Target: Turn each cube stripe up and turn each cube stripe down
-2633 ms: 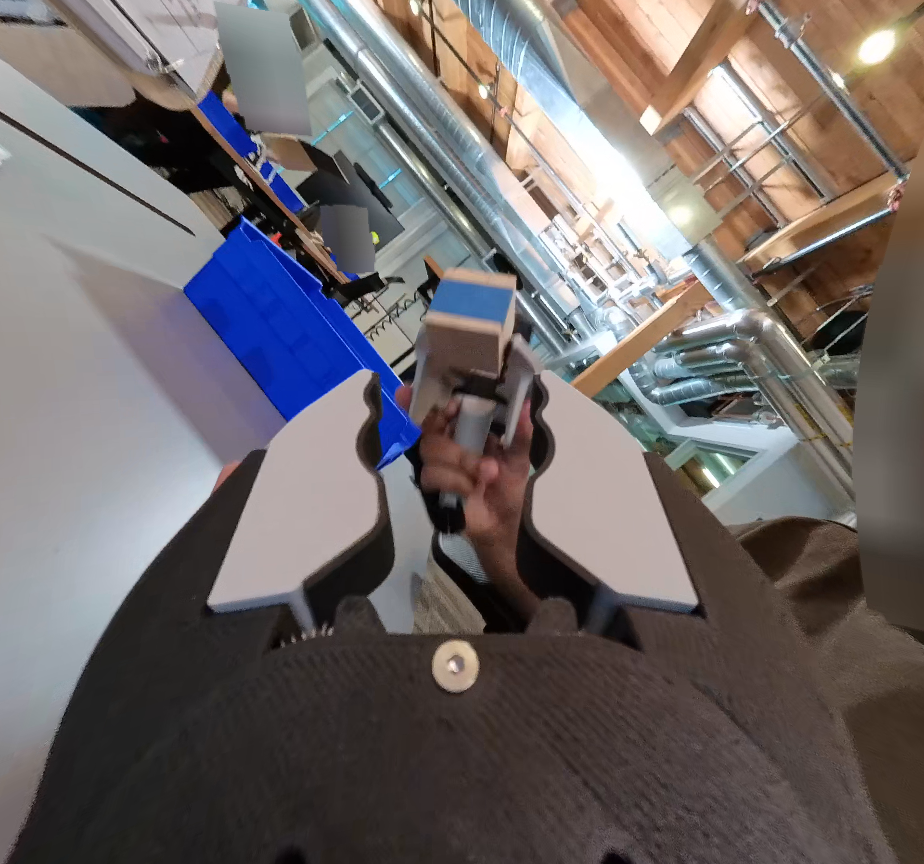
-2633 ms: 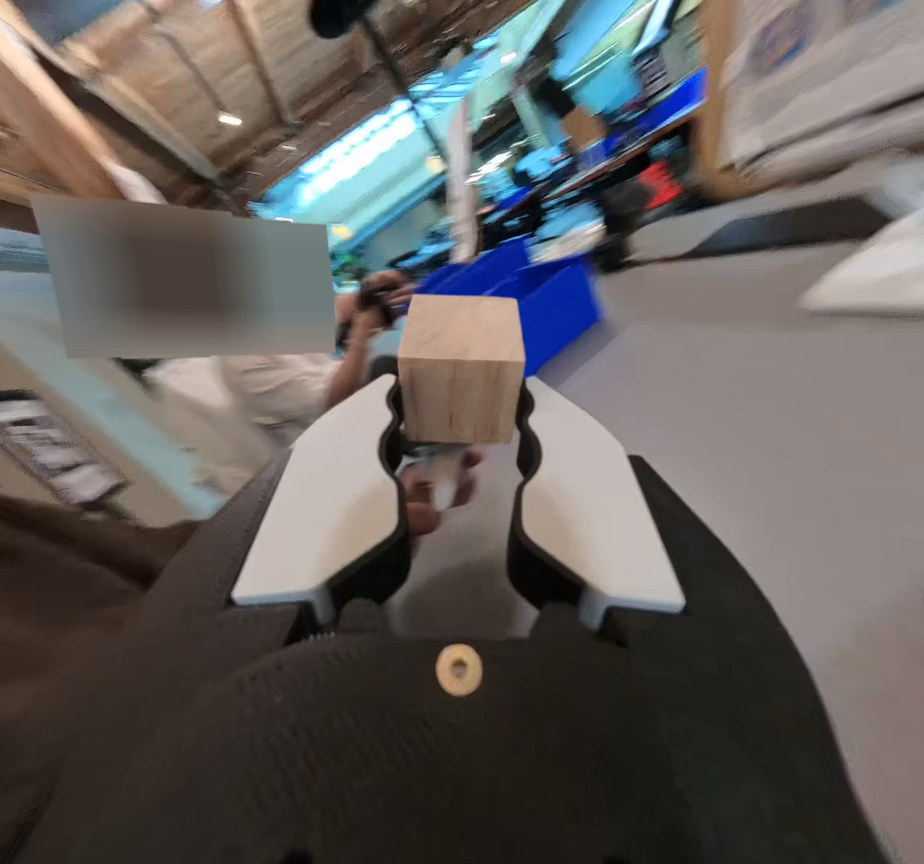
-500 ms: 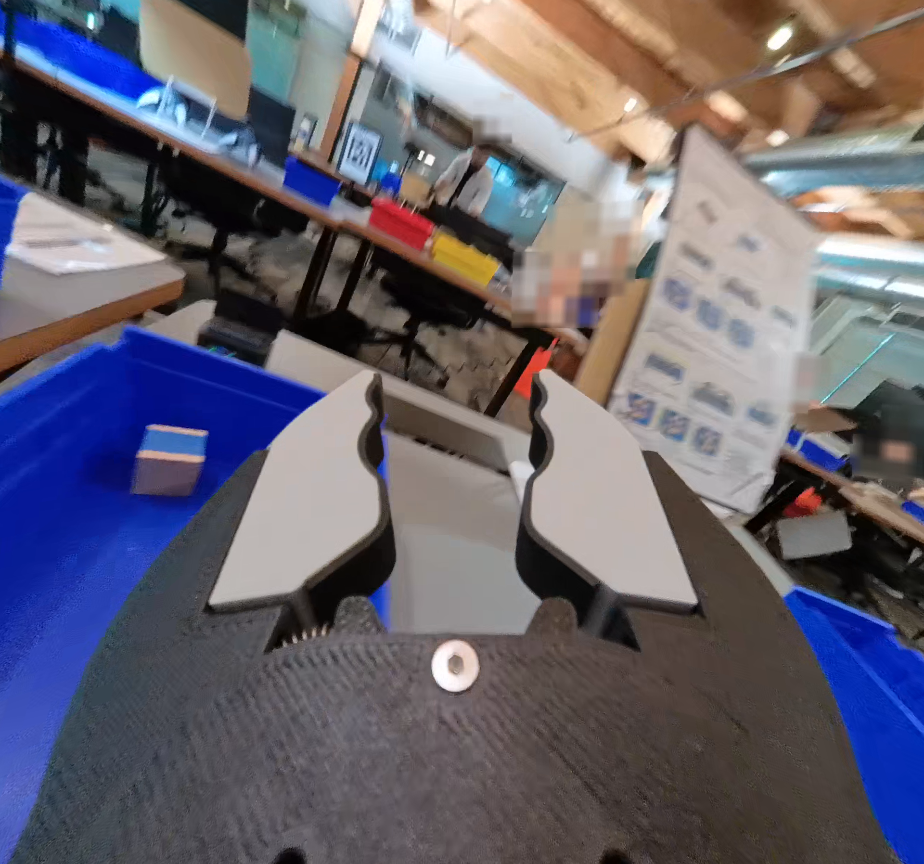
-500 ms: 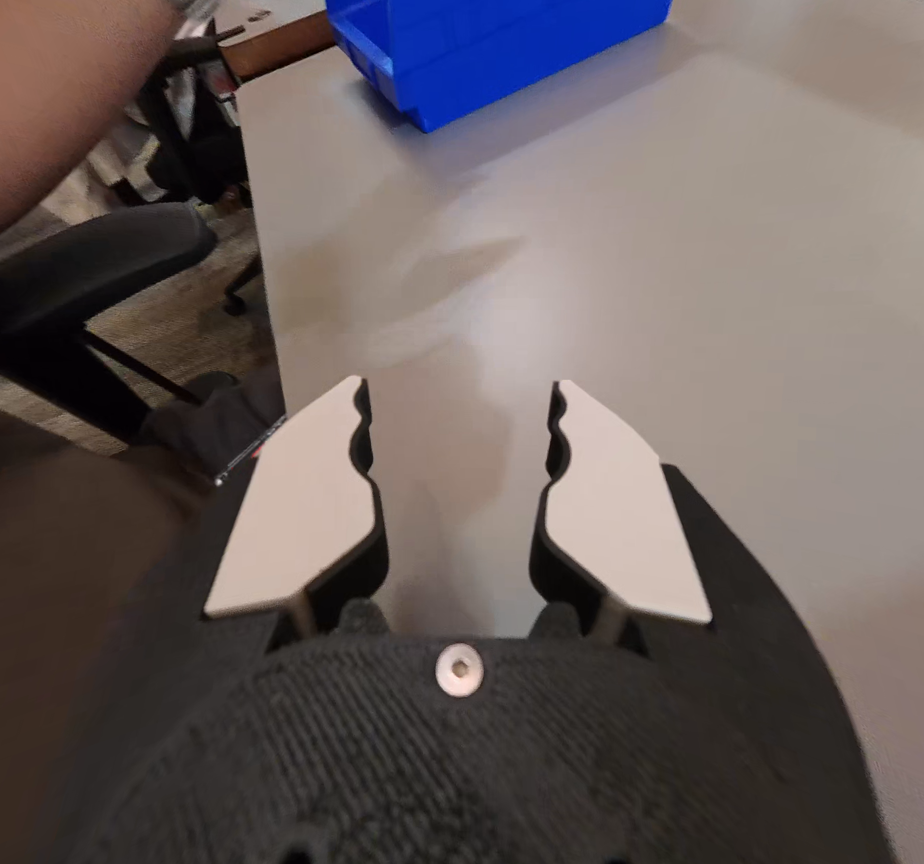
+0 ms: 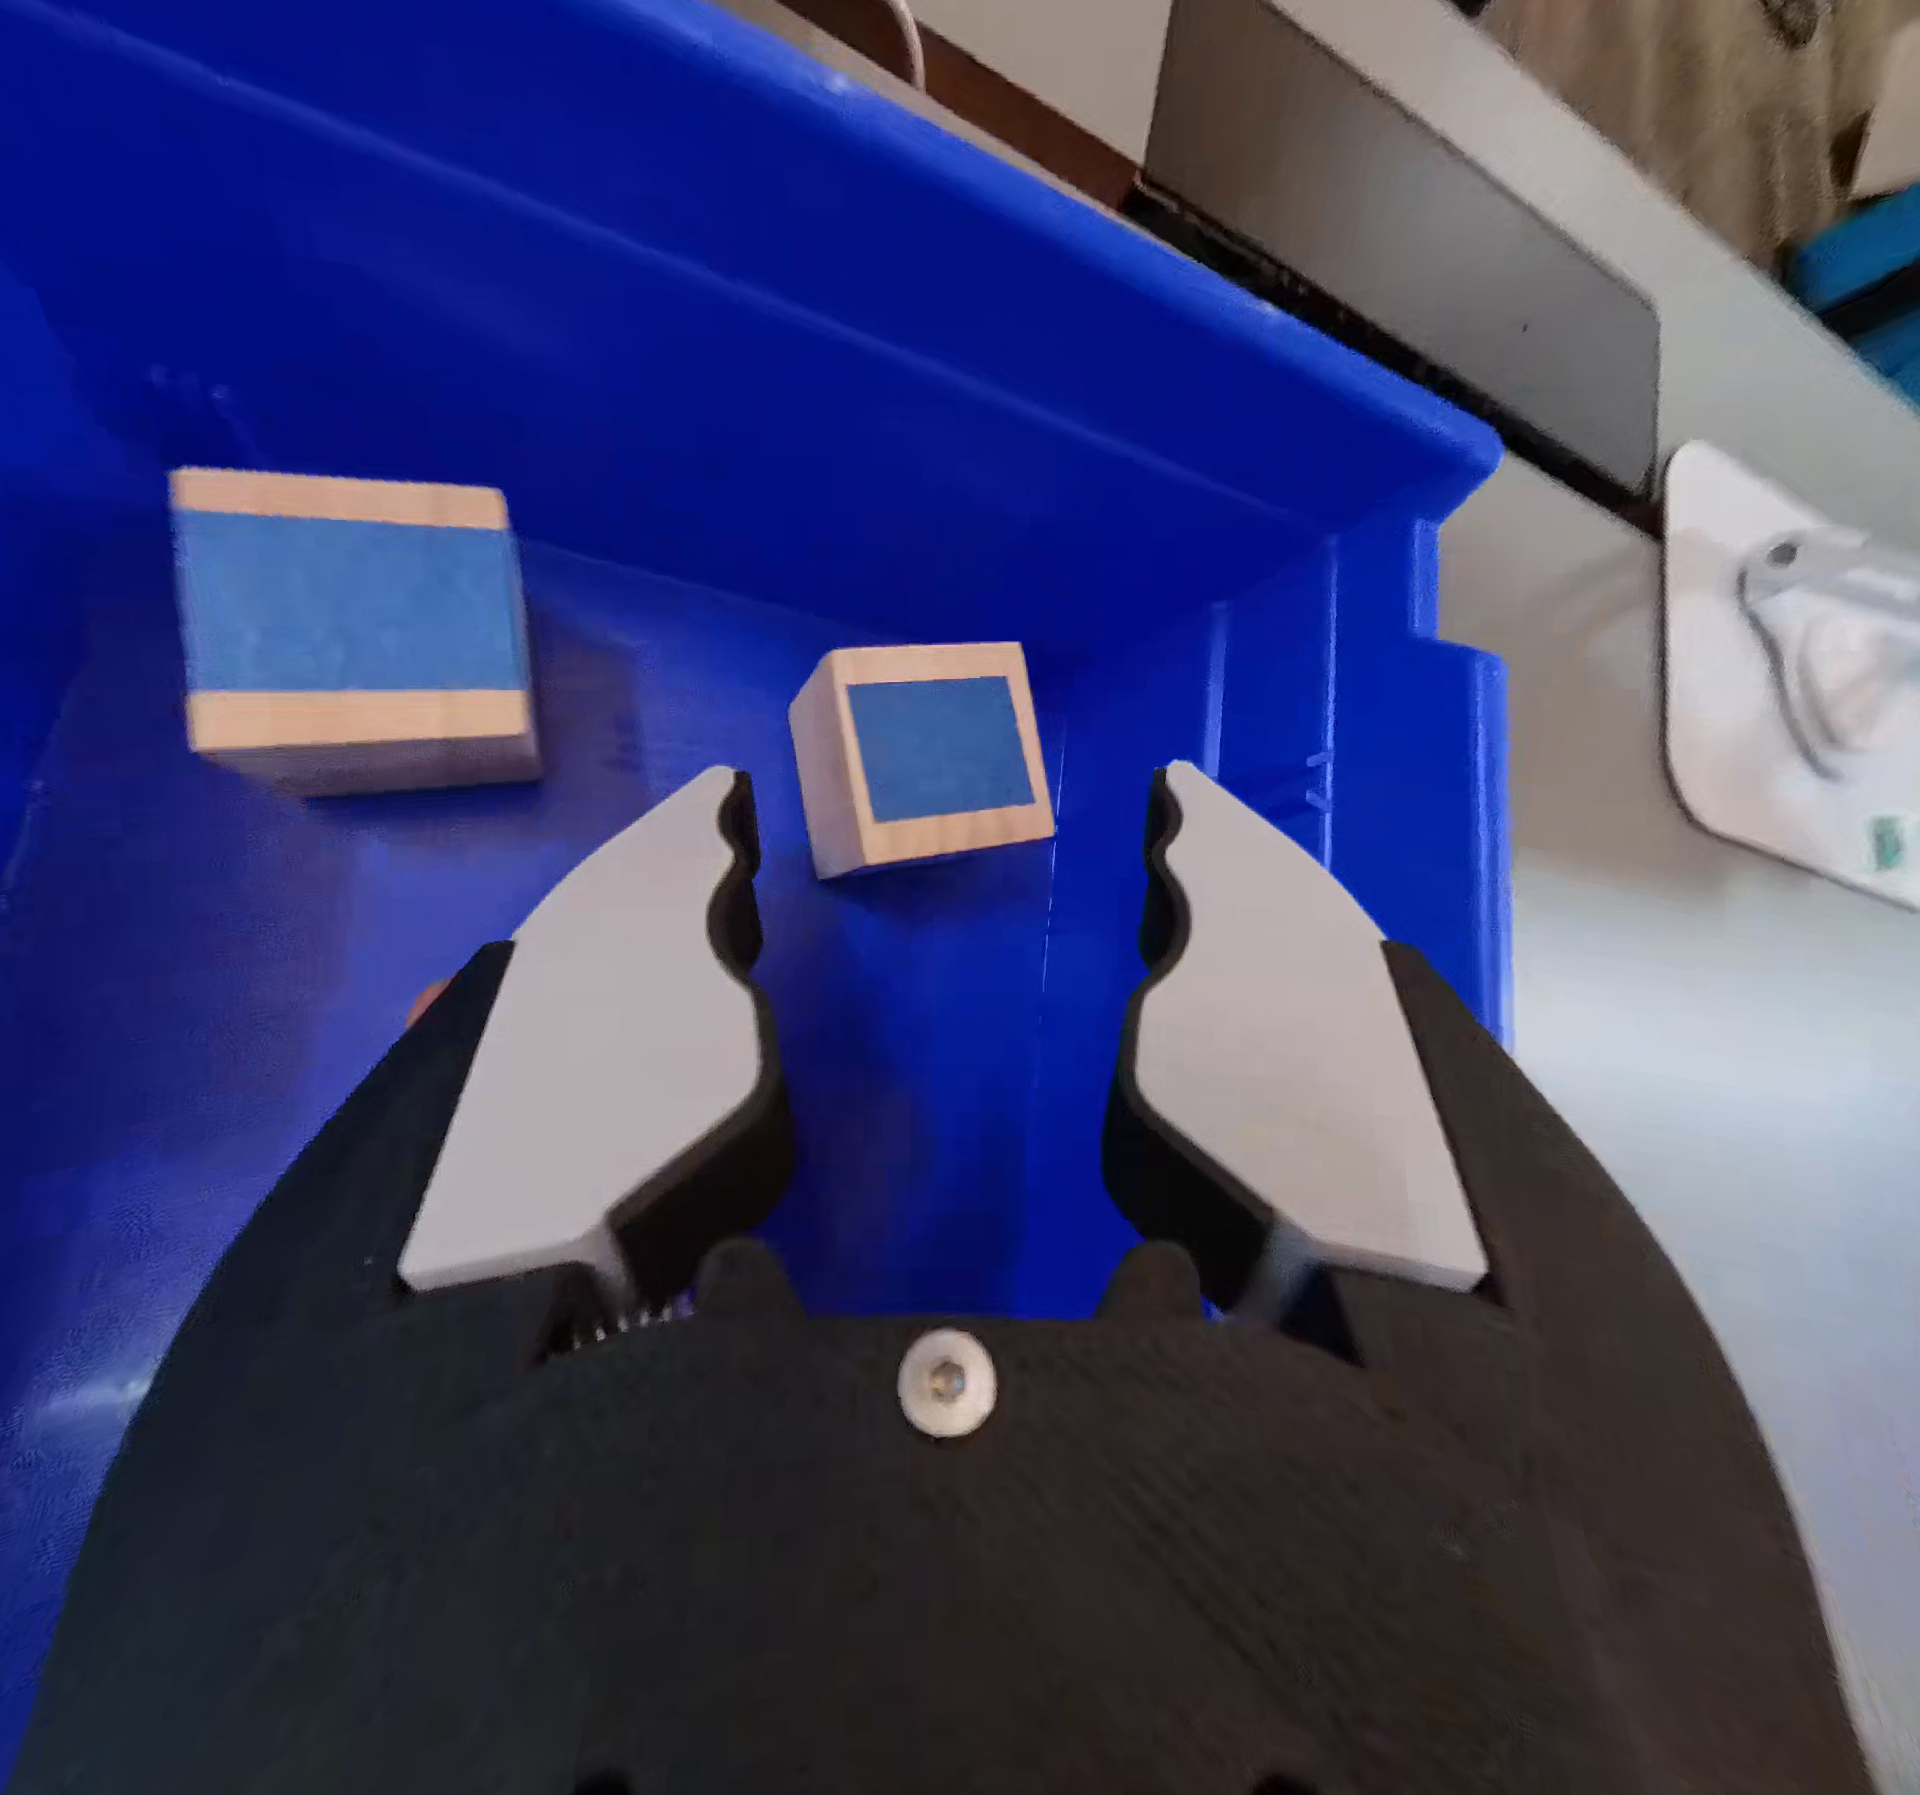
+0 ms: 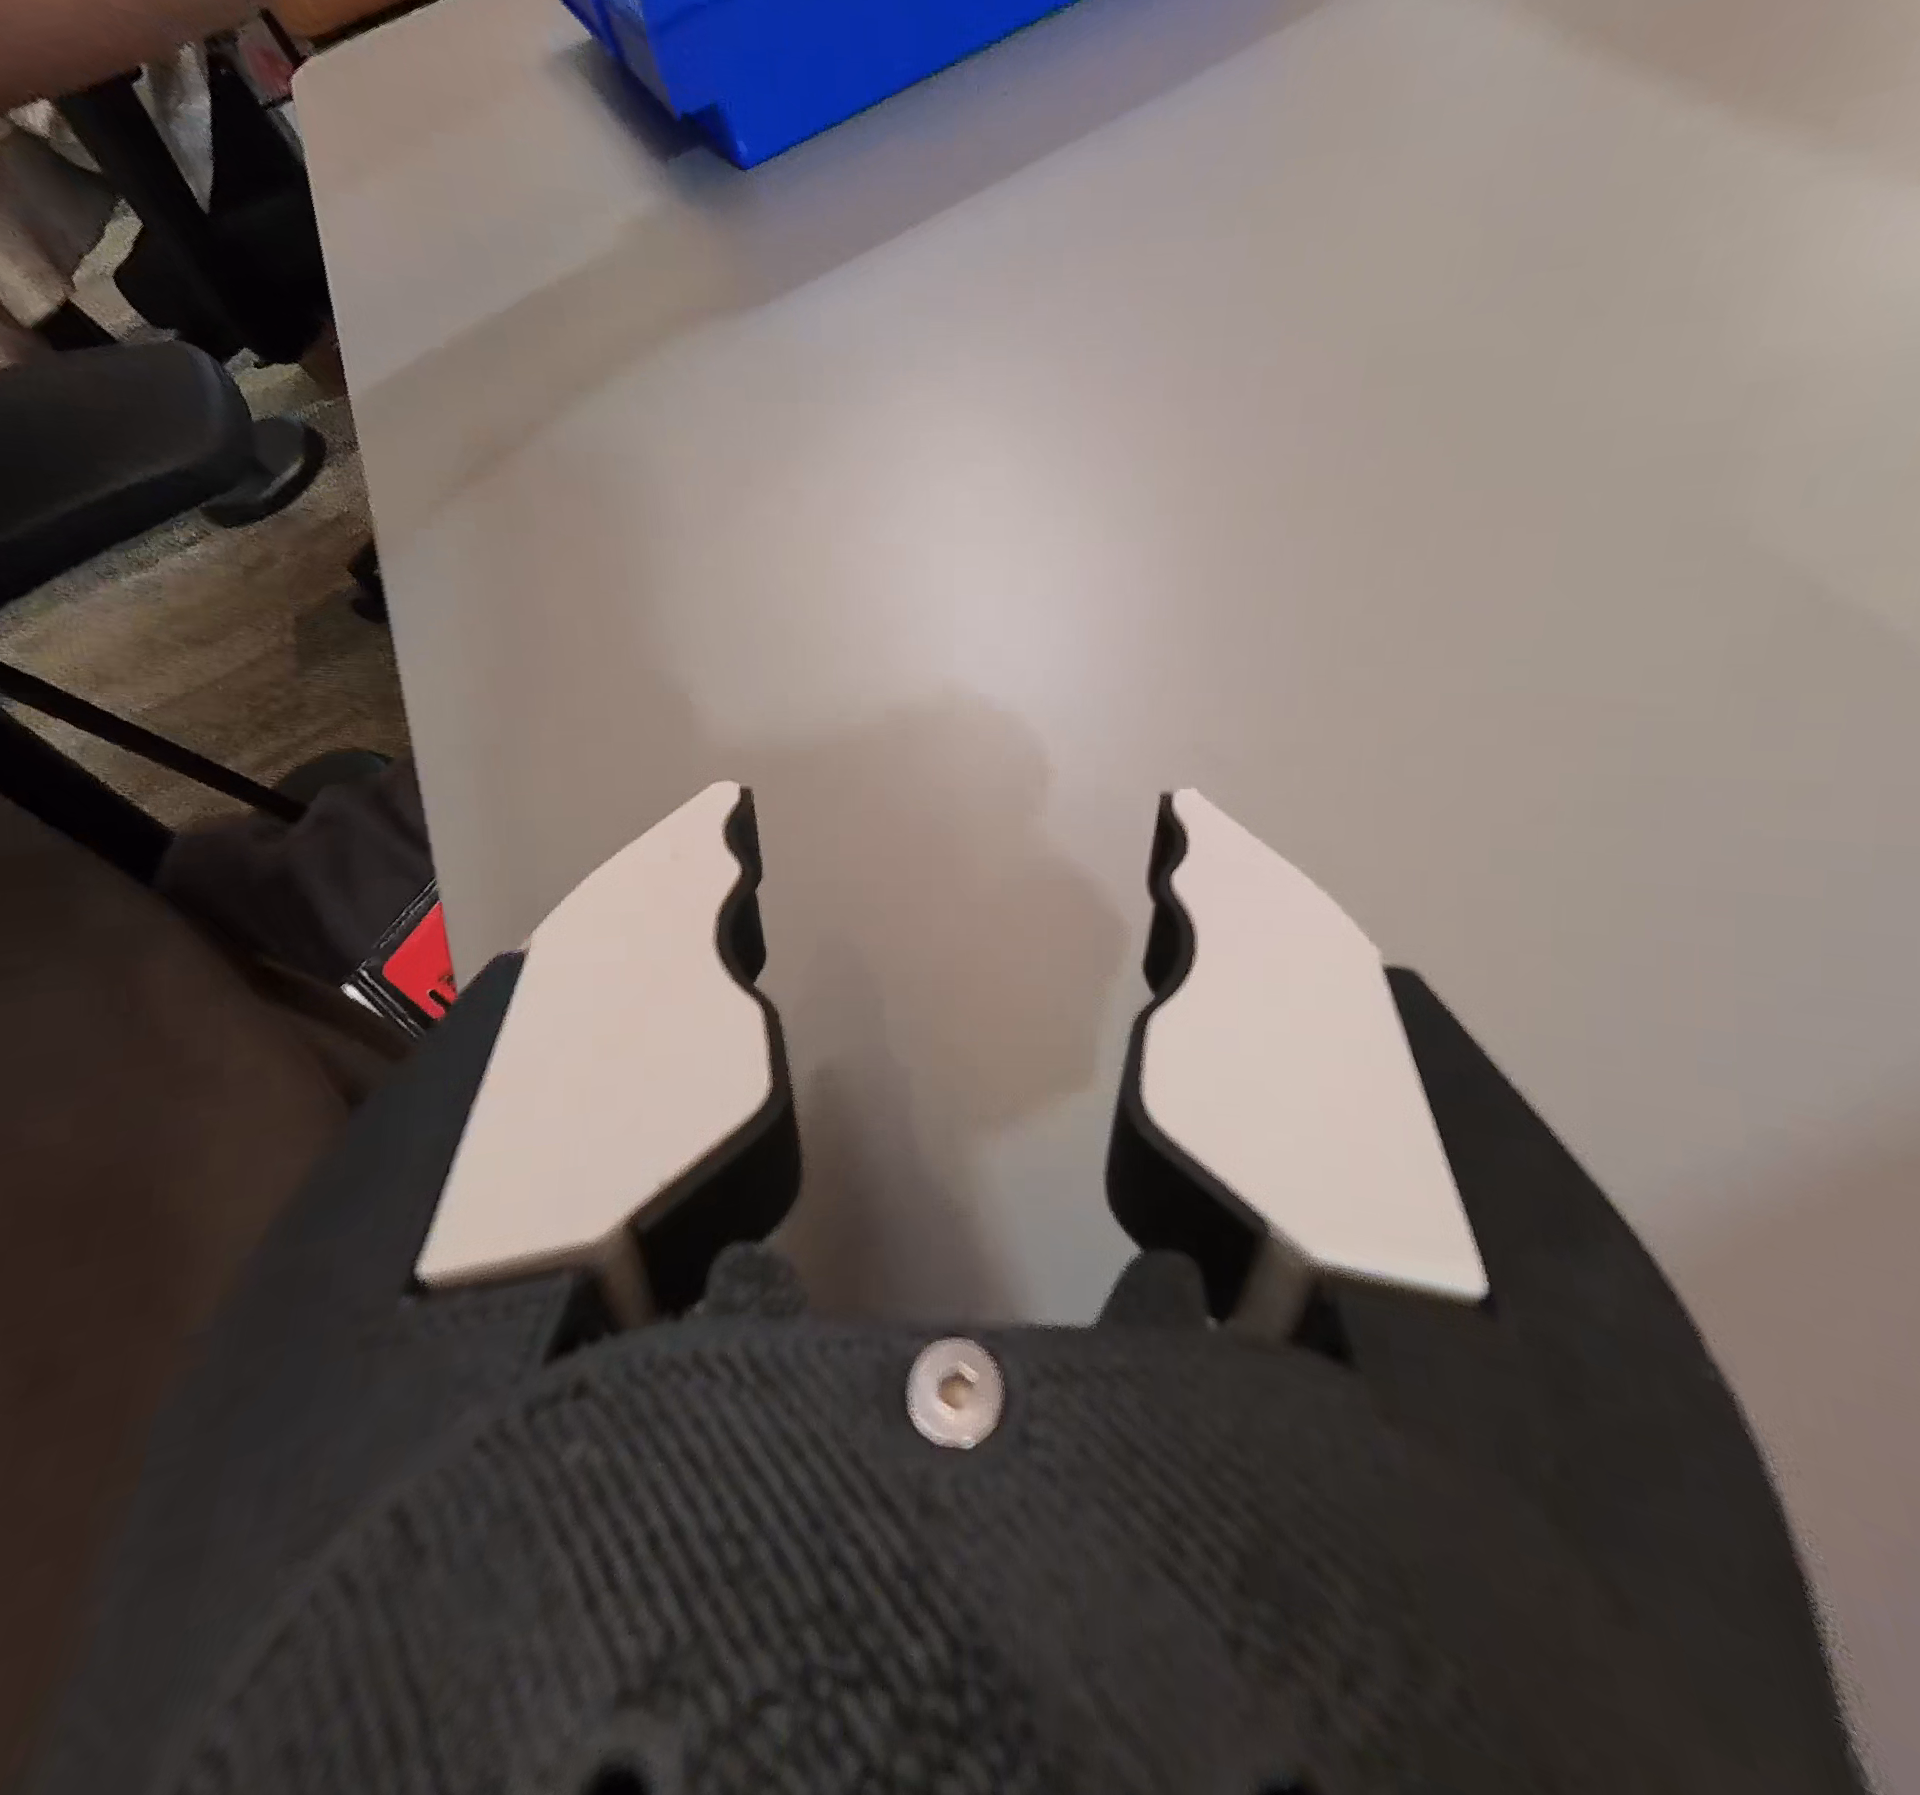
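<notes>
Left gripper (image 5: 951, 779) hangs spread over the blue bin (image 5: 1351, 457), empty, the small cube (image 5: 925, 758) just ahead between its tips, stripe up. I'd drop straight, pinch the bare wooden sides squarely, clear of the bin wall. A larger cube (image 5: 348, 623) sits apart, stripe up. Right gripper (image 6: 954, 800) waits spread and empty above the grey surface (image 6: 1351, 498).

We can read no text, number or brand anywhere. A red and black label (image 6: 410, 971) beside the tabletop (image 6: 1247, 498) edge and a white pouch (image 5: 1808, 706) with a green mark are too blurred.
</notes>
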The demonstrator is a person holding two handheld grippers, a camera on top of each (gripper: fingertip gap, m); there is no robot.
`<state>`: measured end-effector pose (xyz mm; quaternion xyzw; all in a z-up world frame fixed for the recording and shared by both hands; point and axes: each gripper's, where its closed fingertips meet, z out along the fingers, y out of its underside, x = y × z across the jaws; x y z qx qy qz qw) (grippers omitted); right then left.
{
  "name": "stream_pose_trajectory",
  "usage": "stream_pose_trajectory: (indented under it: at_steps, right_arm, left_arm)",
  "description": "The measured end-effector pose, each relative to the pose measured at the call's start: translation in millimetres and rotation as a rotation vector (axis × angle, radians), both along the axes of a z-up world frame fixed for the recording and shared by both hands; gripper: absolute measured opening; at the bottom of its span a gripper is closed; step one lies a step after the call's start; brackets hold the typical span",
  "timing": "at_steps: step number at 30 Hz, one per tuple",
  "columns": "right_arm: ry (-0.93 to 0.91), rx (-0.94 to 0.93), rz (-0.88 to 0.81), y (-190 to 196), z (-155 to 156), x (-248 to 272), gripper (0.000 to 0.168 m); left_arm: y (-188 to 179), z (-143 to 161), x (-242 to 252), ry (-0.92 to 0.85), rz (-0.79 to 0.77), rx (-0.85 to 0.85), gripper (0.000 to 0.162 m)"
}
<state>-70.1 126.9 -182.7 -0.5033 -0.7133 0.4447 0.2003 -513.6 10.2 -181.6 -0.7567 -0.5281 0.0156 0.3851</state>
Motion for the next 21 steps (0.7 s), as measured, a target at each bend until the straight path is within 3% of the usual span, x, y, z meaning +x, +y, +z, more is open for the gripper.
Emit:
stream_pose_trajectory:
  at_steps: [3, 5, 6, 9, 13, 16, 18, 21]
  right_arm:
    - [-0.042, -0.056, -0.031, 8.5, -6.0, 1.8, 0.073]
    - [-0.044, -0.122, -0.061, 13.8, -2.9, 1.7, 0.073]
    - [-0.042, -0.153, -0.079, 17.1, -1.0, 2.0, 0.073]
    - [-0.032, -0.192, -0.118, 27.1, 3.1, 6.7, 0.073]
    - [0.008, -0.149, -0.152, 40.3, 9.2, 13.5, 0.072]
    - [0.053, -0.141, -0.157, 43.7, 17.9, 14.7, 0.071]
    - [0.097, -0.176, -0.158, 42.6, 28.1, 13.7, 0.07]
    - [0.208, -0.184, -0.198, 48.0, 50.2, 10.6, 0.077]
  left_arm:
    - [2.6, -15.3, 0.1, 0.031, -0.065, -0.148, 0.071]
    - [-3.0, -18.0, -6.4, 0.08, -0.053, -0.232, 0.058]
    - [-5.6, -9.0, -12.9, 0.137, -0.012, -0.223, 0.046]
    - [-12.8, 30.8, -22.1, 0.256, 0.061, -0.121, 0.045]
    - [-10.1, 110.8, 3.8, 0.352, 0.075, 0.226, 0.044]
    - [16.4, 172.7, 71.4, 0.354, -0.064, 0.566, 0.044]
    - [40.2, 197.7, 129.1, 0.303, -0.188, 0.756, 0.044]
    - [77.6, 207.1, 217.2, 0.162, -0.347, 0.975, 0.043]
